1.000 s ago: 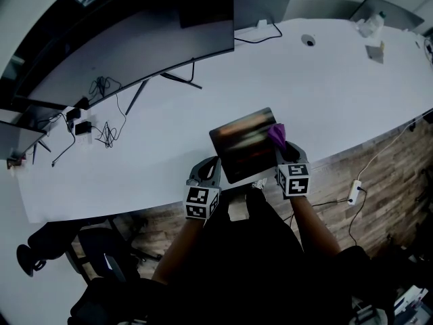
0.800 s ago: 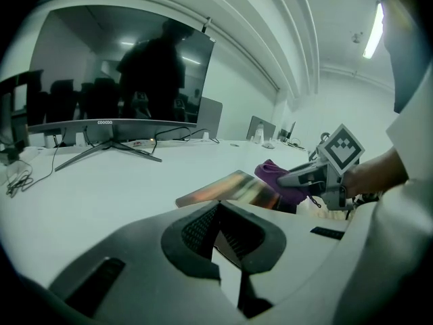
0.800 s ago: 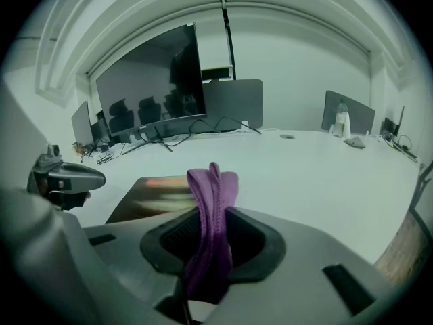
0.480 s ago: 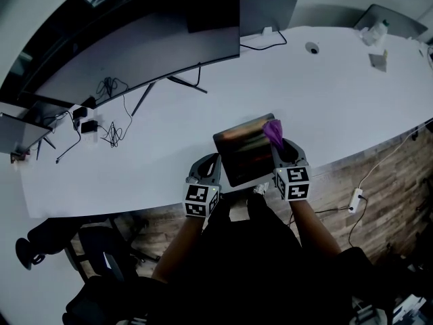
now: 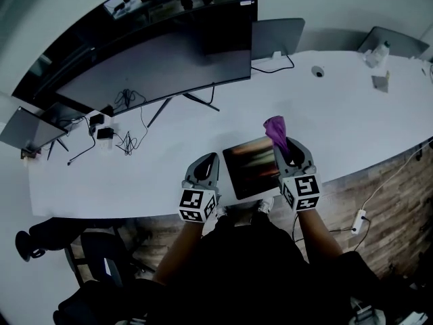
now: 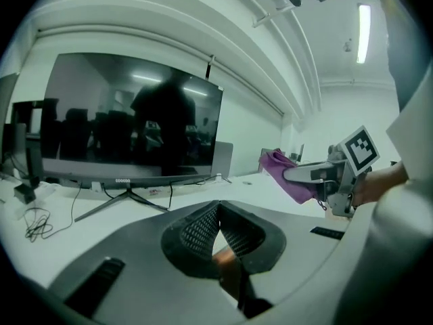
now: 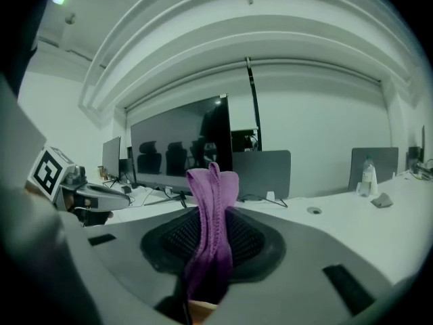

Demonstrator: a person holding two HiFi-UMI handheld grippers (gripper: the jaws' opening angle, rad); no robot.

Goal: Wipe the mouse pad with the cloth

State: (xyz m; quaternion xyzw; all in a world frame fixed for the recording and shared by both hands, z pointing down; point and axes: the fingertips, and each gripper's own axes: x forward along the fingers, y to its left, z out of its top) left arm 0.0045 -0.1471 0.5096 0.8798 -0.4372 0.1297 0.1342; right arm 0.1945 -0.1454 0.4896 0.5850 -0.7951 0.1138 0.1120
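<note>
Head view: a dark mouse pad (image 5: 252, 168) lies at the near edge of the white worktop (image 5: 352, 107), between the left gripper (image 5: 205, 171) and the right gripper (image 5: 287, 147), which carries a purple cloth (image 5: 276, 128) at the pad's far right corner. Left gripper view: the fingers (image 6: 203, 229) are pressed together, holding nothing. Right gripper view: the fingers (image 7: 250, 239) are clamped on the cloth, which stands up between them, a curved monitor (image 7: 179, 147) beyond
</note>
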